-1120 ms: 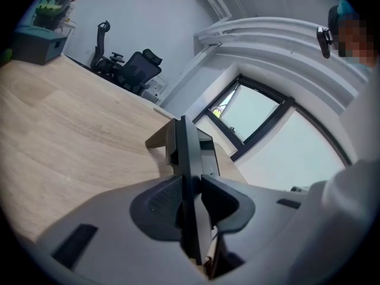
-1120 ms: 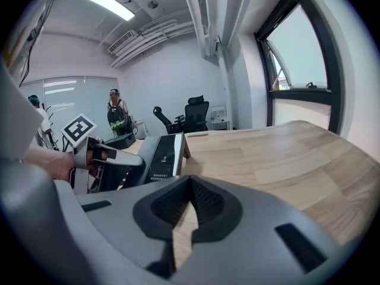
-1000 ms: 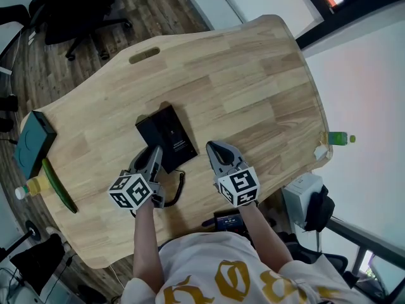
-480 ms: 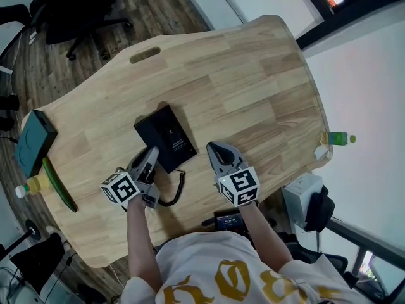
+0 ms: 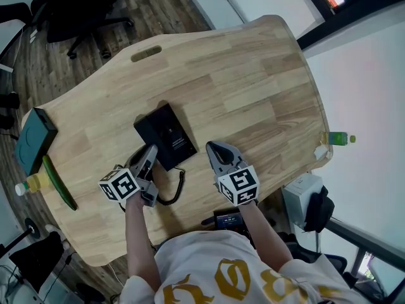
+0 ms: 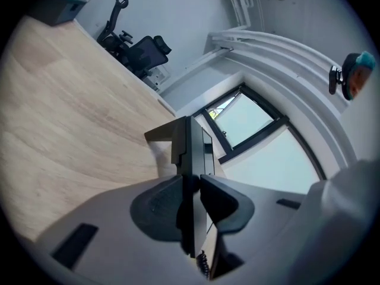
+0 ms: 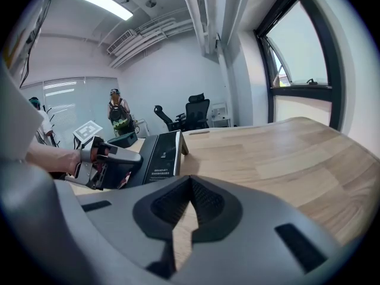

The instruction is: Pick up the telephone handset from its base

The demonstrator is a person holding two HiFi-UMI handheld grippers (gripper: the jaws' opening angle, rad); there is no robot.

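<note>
Light wooden table (image 5: 253, 87) in an office room, dark plank floor round it. Black telephone handset (image 6: 187, 230) sits at the near-left side of the flat black telephone base (image 5: 166, 135), close to the table's near edge. Can't tell whether it has cleared the cradle. Left gripper (image 5: 147, 161) has it edge-on between the grey pads, with a pad on each face, but the jaws are opening right now. Black coiled cord (image 5: 176, 192) loops from the handset end across the table, just beside the base. Right gripper (image 5: 219, 149) hovers just right of the base, not touching it, jaws pressed together on nothing.

Risks, as I judge them:
- The grip is loosening on a thin, smooth plastic edge, so the handset could slip out or twist between the pads once lifted.
- The hold looks close to one end, so the far end may sag and catch on the base.
- Nothing pins the base, so the cord going taut could drag or tip it toward the table edge.

Green drink bottle (image 5: 335, 138) at the far right edge and dark teal box (image 5: 31, 141) at the left are well apart, no hazard.
</note>
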